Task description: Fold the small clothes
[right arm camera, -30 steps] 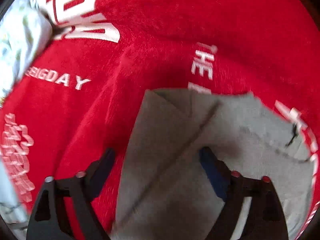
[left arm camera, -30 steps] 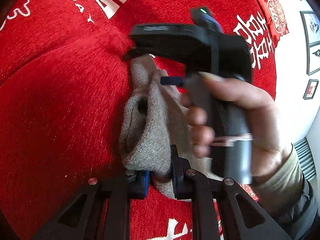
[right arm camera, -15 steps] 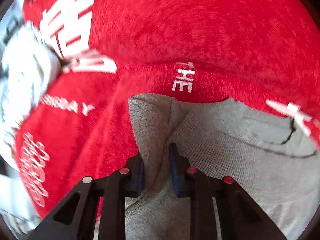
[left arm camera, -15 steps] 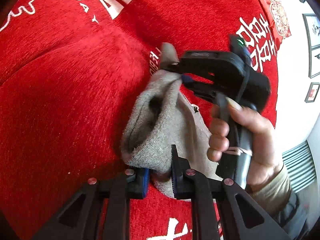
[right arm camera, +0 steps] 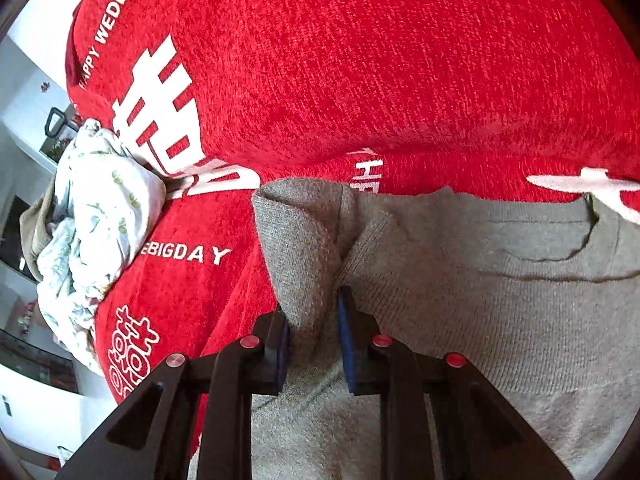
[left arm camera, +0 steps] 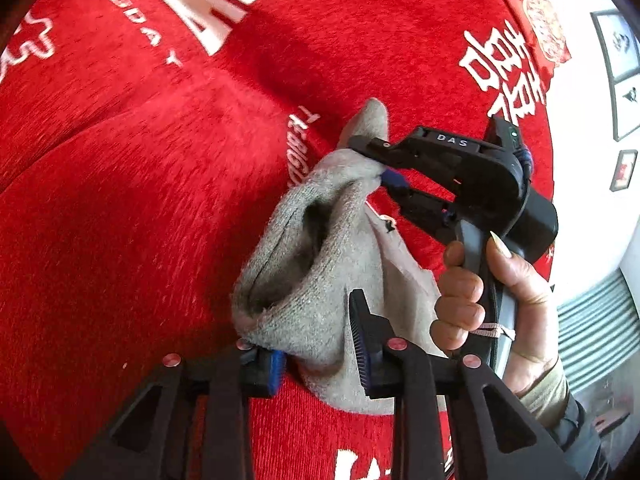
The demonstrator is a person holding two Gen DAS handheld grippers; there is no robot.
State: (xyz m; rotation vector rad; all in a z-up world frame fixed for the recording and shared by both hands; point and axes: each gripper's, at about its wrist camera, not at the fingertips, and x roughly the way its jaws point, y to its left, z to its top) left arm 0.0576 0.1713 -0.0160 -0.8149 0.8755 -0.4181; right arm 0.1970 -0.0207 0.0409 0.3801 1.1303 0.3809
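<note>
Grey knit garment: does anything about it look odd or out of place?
Nothing looks damaged. The grey knit garment is bunched, pinched by the left gripper and right gripper. A crumpled floral cloth lies apart on the red cover.

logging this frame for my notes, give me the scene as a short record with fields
surface: red cover with white lettering
garment: grey knit top, partly lifted and bunched
left gripper: jaws shut on one part of the grey knit top
right gripper: jaws shut on a fold of it
other: floral cloth, crumpled, lying apart on the cover
</note>
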